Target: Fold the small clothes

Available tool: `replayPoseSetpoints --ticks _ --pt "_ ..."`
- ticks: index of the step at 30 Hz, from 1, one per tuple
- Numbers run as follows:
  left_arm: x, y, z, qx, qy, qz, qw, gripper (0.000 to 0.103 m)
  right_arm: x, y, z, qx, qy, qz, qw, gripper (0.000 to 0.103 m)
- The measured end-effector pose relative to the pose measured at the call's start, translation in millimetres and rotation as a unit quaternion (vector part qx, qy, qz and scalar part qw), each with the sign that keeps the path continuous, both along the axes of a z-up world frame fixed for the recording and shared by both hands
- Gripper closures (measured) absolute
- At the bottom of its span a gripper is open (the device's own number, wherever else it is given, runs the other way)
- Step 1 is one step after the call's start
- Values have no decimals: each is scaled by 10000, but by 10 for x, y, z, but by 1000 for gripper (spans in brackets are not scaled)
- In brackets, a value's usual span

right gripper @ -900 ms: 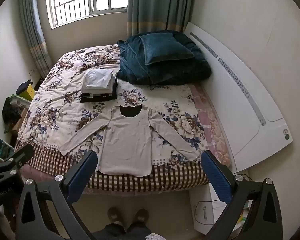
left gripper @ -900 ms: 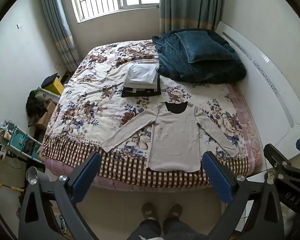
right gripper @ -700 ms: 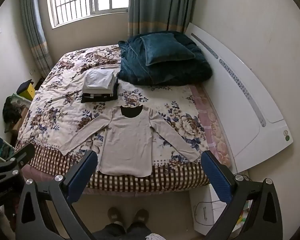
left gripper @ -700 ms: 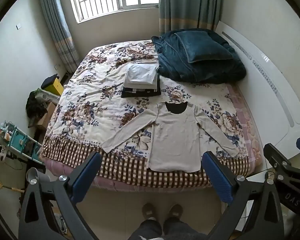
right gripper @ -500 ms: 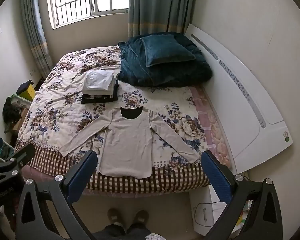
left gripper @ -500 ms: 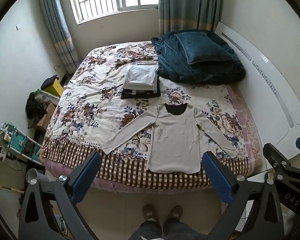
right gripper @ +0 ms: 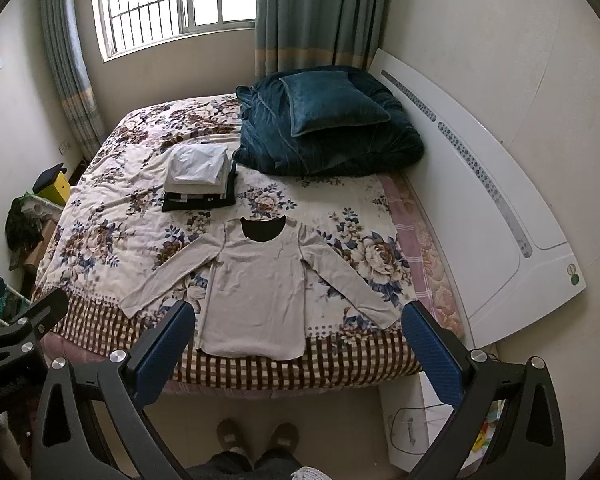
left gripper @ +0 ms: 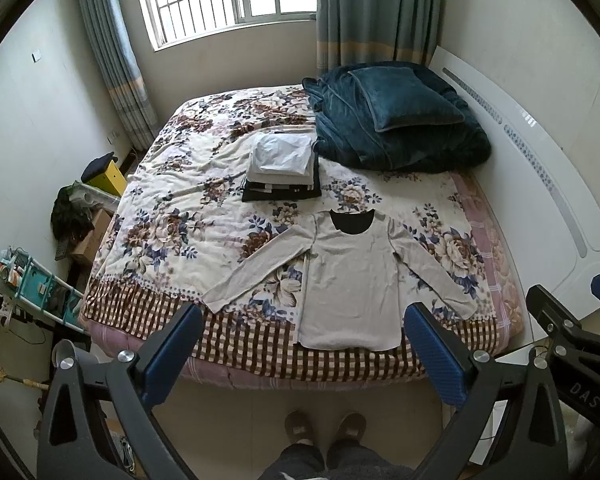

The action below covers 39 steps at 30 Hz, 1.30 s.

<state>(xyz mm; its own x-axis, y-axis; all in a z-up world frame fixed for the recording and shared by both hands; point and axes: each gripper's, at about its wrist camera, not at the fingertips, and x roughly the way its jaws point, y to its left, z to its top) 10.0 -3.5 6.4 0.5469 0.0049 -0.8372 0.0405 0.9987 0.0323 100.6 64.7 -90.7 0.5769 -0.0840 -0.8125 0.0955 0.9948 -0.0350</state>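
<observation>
Left wrist: folded stack (left gripper: 281,168) beyond shirt (left gripper: 350,276).

Black-framed left claw (left gripper: 300,344) with blue pads (left gripper: 432,350).

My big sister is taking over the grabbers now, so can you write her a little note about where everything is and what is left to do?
Left gripper: open, holding nothing, held above the floor in front of the bed's near edge.
Right gripper: open, holding nothing, also short of the bed.
The beige long-sleeved top lies flat on the floral bedspread near the front edge, both sleeves spread out, neckline pointing away from you.
Done: a stack of folded clothes sits behind the top, next to the dark teal quilt.
Left: fold the top, probably sleeves in first, then likely add it to the stack.
</observation>
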Motion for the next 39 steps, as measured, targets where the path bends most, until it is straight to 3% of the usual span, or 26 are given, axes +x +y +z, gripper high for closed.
replayPoseSetpoints --ticks 20,21,39 --pt "185 -19 88 -18 13 -1 10000 0 65 12 26 4 -18 10 10000 0" --pt "174 -19 89 -14 9 -7 10000 0 92 38 143 -8 -30 8 10000 0" --pt "148 -9 93 -28 -25 -12 10000 0 116 33 246 2 -70 7 10000 0"
